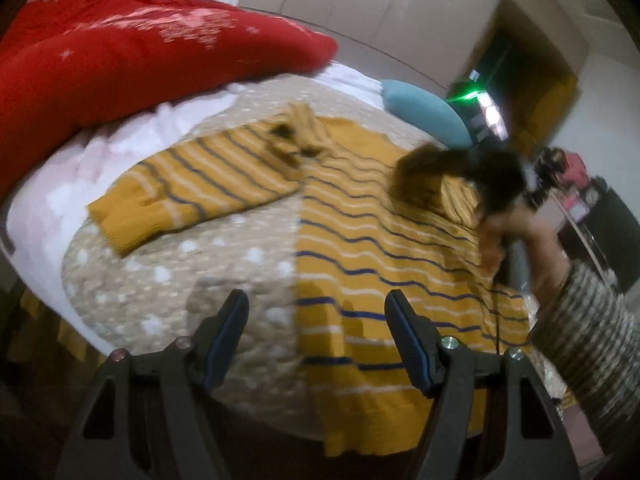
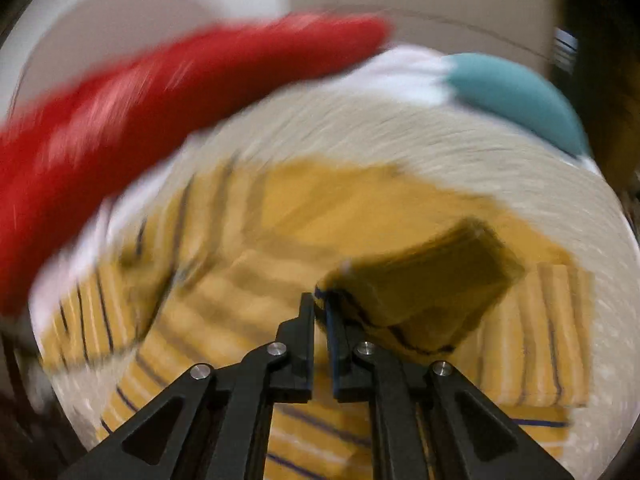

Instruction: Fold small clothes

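Currently the bed (image 1: 168, 280), covered in a beige spread with white dots, is filling most of both views. A large red pillow (image 1: 132, 60) with pale markings is lying along its far edge, with white bedding (image 1: 48, 192) showing beneath it and a teal cushion (image 1: 424, 112) sitting further right along the same edge.

The mustard striped sweater (image 1: 380, 280) is lying spread on the spread, body toward the right in the left wrist view. Its left sleeve (image 1: 192, 188) is stretching out flat toward the white bedding, cuff end nearest the camera. The collar area, near the top of the garment, is looking bunched.

The person's forearm (image 1: 592, 320), in a grey-and-white knit sleeve, is reaching in over the sweater's right side; the dark shape above it is too blurred to identify.

The left gripper (image 1: 316, 320) is hovering above the sweater's lower left edge, fingers spread wide apart and holding nothing; the blue-lined pads (image 1: 408, 344) are showing clearly.

The right wrist view is heavily motion-blurred. The right gripper (image 2: 320, 300) is showing its fingers drawn nearly together, pinching a fold of the sweater (image 2: 420, 280) at the tips. That pinched portion is sitting raised above the rest of the garment and appearing darker. Exactly which part of the sweater is being pinched cannot be told.
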`<state>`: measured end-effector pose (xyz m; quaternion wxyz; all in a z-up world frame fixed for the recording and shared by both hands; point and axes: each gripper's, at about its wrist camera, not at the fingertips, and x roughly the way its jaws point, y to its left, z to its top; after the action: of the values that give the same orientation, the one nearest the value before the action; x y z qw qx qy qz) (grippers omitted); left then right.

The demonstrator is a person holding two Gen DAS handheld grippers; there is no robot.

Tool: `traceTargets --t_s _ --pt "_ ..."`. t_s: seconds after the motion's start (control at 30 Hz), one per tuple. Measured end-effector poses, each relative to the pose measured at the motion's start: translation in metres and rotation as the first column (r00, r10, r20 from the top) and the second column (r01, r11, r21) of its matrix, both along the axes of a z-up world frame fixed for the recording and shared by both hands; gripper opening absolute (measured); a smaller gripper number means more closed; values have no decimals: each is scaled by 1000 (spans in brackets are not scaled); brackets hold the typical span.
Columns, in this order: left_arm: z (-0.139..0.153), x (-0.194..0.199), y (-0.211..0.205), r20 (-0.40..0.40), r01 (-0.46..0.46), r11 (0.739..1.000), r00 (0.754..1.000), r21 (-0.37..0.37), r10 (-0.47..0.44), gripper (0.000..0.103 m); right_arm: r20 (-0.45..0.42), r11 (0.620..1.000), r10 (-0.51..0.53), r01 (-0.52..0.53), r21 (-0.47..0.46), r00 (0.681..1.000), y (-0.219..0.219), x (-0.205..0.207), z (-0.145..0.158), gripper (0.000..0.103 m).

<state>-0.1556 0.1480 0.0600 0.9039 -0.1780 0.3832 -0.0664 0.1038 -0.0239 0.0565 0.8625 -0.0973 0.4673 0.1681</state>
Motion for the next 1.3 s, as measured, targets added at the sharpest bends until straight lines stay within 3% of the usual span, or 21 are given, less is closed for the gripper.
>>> traceTargets --t_s 0.07,0.1,0.2,0.33,0.47,0.67,0.77,0.87,0.9,1.0,1.07,1.1,1.13,1.17,1.3 --pt "-3 -3 11 -2 -17 1000 1000 -10 17 71 -18 997 50 -51 -56 999 26 -13 -21 17" --pt "-4 -5 14 -4 -25 1000 1000 -14 25 71 -18 996 61 -62 -66 998 36 -17 -22 28" --pt "-10 -5 24 -12 -47 998 999 -40 47 72 10 996 69 -68 -65 998 31 -39 -20 44" --pt "-13 -8 30 -10 -61 996 998 -65 60 72 42 997 38 -35 -63 998 13 -47 3 47" --pt "-15 -9 32 -8 -70 995 998 -71 69 73 66 993 -70 76 -90 995 -35 -46 17 49" --pt "-21 -14 52 -28 -125 988 992 -93 123 73 15 982 -187 187 0 982 -75 -39 17 49" --pt "-21 -18 59 -25 -145 985 989 -91 143 74 23 983 -183 182 24 983 -65 -30 20 49" --pt "-22 -19 63 -28 -152 984 988 -97 150 74 41 994 -109 108 26 993 -35 -19 22 49" --pt "-23 -19 64 -30 -151 984 988 -98 149 74 39 997 -81 80 19 996 -25 -15 20 54" --pt "-25 -17 66 -40 -151 983 988 -100 148 74 31 997 10 -7 -79 999 12 5 1 61" --pt "-26 -18 70 -43 -157 983 987 -99 153 74 42 983 8 0 -185 999 28 20 -16 60" --pt "-27 -19 72 -45 -161 982 987 -96 157 74 36 976 -4 12 -216 999 30 29 -24 53" --pt "-28 -19 75 -46 -166 981 986 -96 162 74 24 973 -27 31 -231 999 30 37 -30 39" --pt "-29 -20 79 -47 -173 980 984 -97 169 74 6 974 -49 49 -222 999 26 43 -34 9" --pt "-34 -21 93 -58 -205 972 978 -114 199 74 -3 992 -98 98 -81 995 18 56 -14 9"
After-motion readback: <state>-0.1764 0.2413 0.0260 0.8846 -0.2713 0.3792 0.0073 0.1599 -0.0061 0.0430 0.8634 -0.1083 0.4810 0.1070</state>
